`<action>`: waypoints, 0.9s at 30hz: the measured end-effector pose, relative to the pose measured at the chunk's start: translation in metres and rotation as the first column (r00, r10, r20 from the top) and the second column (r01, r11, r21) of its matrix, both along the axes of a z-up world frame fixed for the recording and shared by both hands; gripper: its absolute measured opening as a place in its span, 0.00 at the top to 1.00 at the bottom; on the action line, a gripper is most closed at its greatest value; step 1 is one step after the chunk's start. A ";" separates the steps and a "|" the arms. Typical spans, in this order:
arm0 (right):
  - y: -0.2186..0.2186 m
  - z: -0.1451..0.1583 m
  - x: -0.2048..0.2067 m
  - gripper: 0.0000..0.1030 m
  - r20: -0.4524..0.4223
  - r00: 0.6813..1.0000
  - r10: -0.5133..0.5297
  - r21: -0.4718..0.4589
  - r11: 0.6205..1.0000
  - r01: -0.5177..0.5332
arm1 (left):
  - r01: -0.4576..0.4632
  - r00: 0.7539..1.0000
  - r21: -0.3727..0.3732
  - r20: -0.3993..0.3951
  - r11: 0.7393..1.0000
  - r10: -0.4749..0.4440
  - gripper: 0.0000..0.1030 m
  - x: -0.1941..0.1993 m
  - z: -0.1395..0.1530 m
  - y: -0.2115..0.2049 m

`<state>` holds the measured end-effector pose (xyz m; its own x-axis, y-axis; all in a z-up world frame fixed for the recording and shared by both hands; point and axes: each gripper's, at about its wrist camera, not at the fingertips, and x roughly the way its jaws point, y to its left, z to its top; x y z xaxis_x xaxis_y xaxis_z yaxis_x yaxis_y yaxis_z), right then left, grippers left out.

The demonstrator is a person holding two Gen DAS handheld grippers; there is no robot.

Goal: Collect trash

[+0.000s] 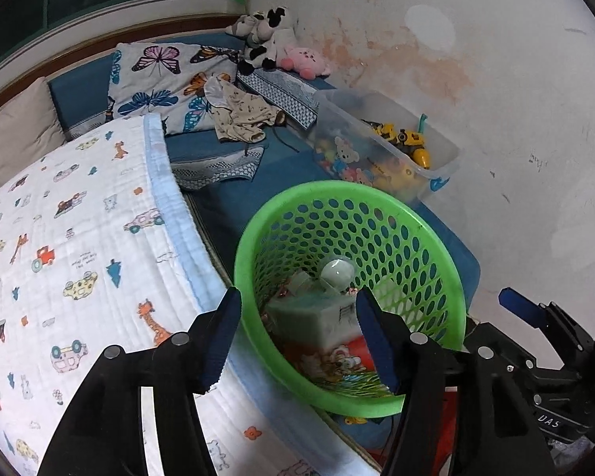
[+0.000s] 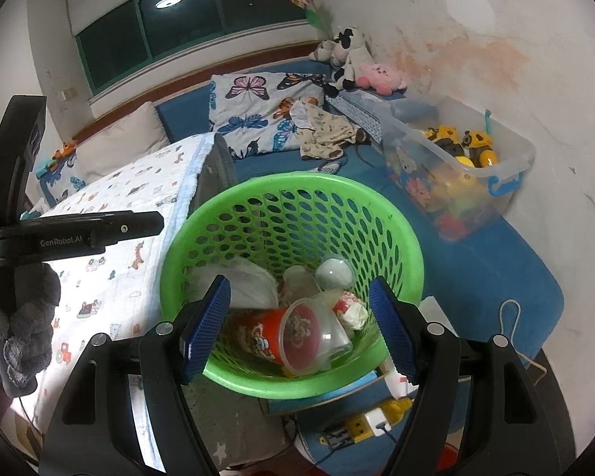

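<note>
Both hand-held grippers, left (image 1: 297, 341) and right (image 2: 299, 327), spread empty above green basket (image 2: 258, 188).

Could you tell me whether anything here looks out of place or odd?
The green basket sits tilted on the bed rather than upright, with cups and wrappers piled low inside. Crumpled clothes lie loose by the butterfly pillow.

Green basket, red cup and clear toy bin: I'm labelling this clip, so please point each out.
Green basket (image 2: 297, 386): right wrist view, on the near rim.
Red cup (image 2: 258, 335): right wrist view, on its printed side.
Clear toy bin (image 2: 507, 186): right wrist view, on its near end wall.
</note>
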<state>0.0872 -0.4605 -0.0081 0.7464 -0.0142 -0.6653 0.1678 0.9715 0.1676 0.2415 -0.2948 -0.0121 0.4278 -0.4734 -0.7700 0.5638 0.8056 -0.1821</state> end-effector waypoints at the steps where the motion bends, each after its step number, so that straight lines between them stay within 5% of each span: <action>1: 0.002 0.001 -0.001 0.29 0.001 1.000 0.003 0.001 1.000 -0.003 | -0.005 1.000 -0.003 0.006 1.000 0.005 0.43 -0.001 0.003 0.004; 22: 0.088 0.024 -0.009 0.24 0.061 0.988 0.140 -0.024 0.990 -0.139 | -0.186 0.972 0.014 0.149 0.982 0.182 0.40 -0.040 0.038 0.126; 25: 0.102 0.025 -0.009 0.22 0.064 0.985 0.160 -0.024 0.987 -0.159 | -0.221 0.963 0.012 0.162 0.975 0.216 0.26 -0.047 0.039 0.145; 27: 0.111 0.026 -0.010 0.21 0.065 0.983 0.174 -0.031 0.985 -0.172 | -0.244 0.954 0.016 0.183 0.970 0.237 0.26 -0.053 0.040 0.157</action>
<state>0.0772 -0.3493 0.0177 0.7821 0.1030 -0.6145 -0.0137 0.9888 0.1484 0.1887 -0.1381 0.0280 0.6572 -0.3112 -0.6865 0.3730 0.9257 -0.0626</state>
